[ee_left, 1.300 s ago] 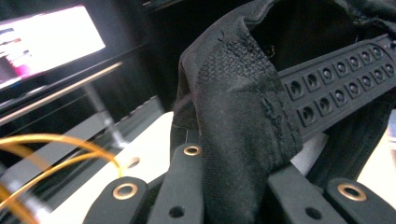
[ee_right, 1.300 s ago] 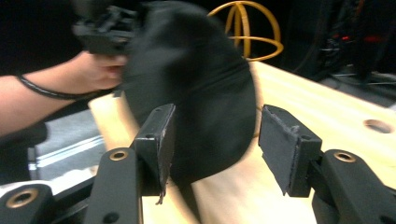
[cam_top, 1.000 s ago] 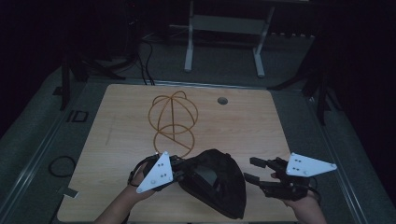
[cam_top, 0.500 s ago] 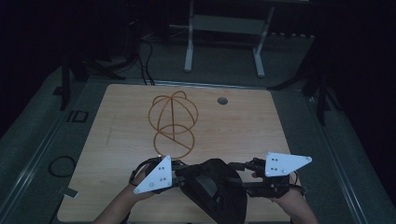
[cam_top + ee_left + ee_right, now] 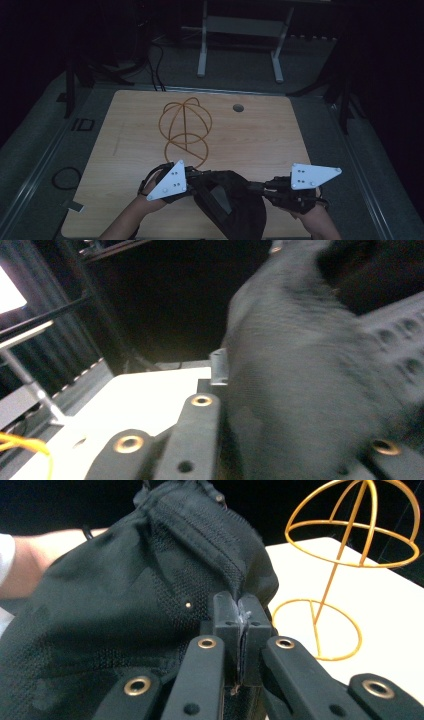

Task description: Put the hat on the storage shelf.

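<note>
At the near edge of the wooden table (image 5: pixel 125 140) a black cap (image 5: pixel 235 205) of mesh fabric hangs stretched between the two grippers, its crown sagging down past the table's front edge in the high view; the right gripper (image 5: pixel 239 615) has its jaws pressed together on a thin fold of the cap's edge, the two pads meeting with the fabric pinched between them, and the cap's seam and a small metal eyelet show just beyond the jaws in the right gripper view; in the high view this gripper (image 5: pixel 272 186) sits at the cap's right side under its grey three-cornered plate, held in the person's right hand (image 5: pixel 312 220); the left gripper (image 5: pixel 192 176) reaches the cap's left side, and in the left gripper view the dark cloth (image 5: pixel 310 380) lies over and across its jaws, close and blurred, so I cannot tell how far they are apart or whether they grip it; the person's left forearm (image 5: pixel 127 217) comes in from below; farther back, near the middle of the table and apart from the cap, stands a yellow wire hat stand (image 5: pixel 186 127), a dome on a stem over a ring base, upright; beyond it a small round hole (image 5: pixel 238 107) marks the tabletop
</note>
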`<act>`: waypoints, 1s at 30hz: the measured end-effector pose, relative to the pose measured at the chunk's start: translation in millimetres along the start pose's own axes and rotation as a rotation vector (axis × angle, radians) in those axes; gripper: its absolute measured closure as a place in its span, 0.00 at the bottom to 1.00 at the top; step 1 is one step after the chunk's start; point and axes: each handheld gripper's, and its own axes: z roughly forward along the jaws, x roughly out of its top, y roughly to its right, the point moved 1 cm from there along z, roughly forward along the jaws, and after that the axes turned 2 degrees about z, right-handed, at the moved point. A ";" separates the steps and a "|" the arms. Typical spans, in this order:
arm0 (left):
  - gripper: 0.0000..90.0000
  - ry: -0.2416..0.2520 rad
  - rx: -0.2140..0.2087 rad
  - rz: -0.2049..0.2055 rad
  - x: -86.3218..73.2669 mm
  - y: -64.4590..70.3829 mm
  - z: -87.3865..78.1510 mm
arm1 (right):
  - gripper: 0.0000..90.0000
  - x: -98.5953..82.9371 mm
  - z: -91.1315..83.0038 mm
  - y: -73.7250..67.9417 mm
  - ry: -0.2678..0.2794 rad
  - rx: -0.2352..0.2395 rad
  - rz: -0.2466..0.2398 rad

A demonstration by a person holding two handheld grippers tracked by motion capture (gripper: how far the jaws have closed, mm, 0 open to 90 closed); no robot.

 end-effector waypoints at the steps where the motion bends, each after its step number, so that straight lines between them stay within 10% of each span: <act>1: 0.94 -0.004 0.001 -0.007 0.0 -0.5 -0.2 | 0.99 0.4 -1.5 0.2 0.005 0.001 -0.002; 13: 0.57 -0.140 0.103 -0.113 -13.6 -10.9 -8.1 | 0.99 2.1 -19.1 14.1 0.040 -0.117 0.041; 30: 0.47 -0.235 0.219 -0.267 -70.1 -3.5 -39.2 | 0.99 20.2 -32.2 47.8 0.093 -0.372 0.089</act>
